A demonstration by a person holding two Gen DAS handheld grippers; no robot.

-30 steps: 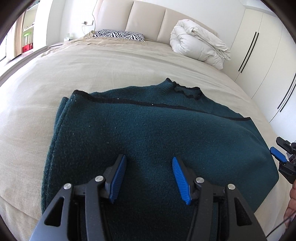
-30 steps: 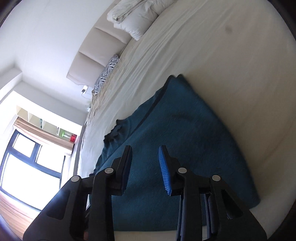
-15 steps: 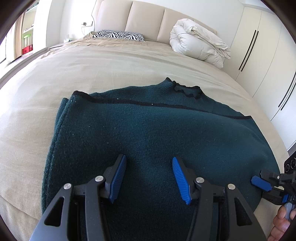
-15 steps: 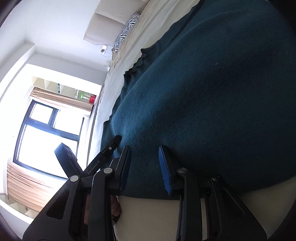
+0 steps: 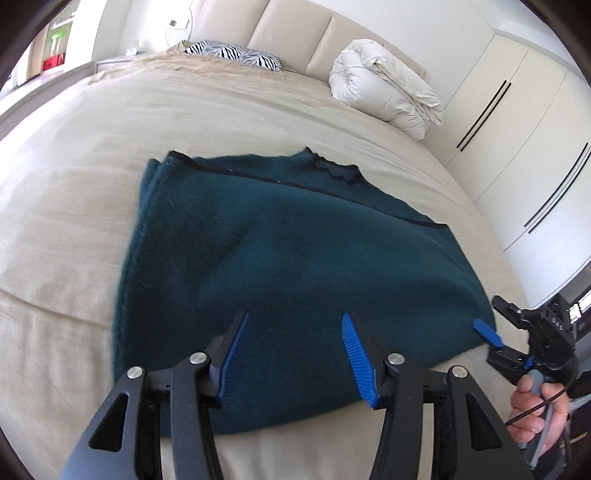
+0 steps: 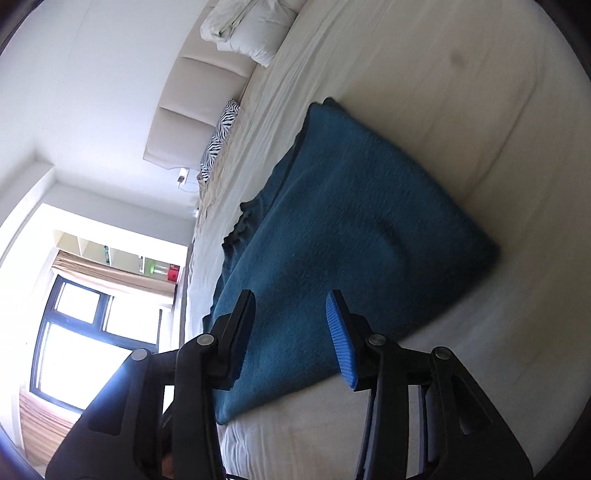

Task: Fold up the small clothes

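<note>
A dark teal sweater [image 5: 295, 251], folded with its collar at the far side, lies flat on the beige bed [image 5: 74, 229]. My left gripper [image 5: 294, 319] hovers open above the sweater's near edge, with nothing between its blue pads. My right gripper [image 5: 487, 313], held in a hand [image 5: 535, 413], sits at the sweater's near right corner. In the right wrist view, which is rolled sideways, the sweater [image 6: 362, 236] fills the middle. There my right gripper [image 6: 291, 295] is over its near edge; its jaws are opening and press on nothing.
A rolled white duvet [image 5: 384, 92] and a zebra-striped pillow [image 5: 236, 55] lie by the padded headboard [image 5: 288, 33]. White wardrobe doors [image 5: 517, 155] stand to the right of the bed. A bright window [image 6: 92, 332] is on the far side.
My left gripper has drawn back and up from the sweater. My right gripper has come down to the sweater's near right corner, and its jaws have widened.
</note>
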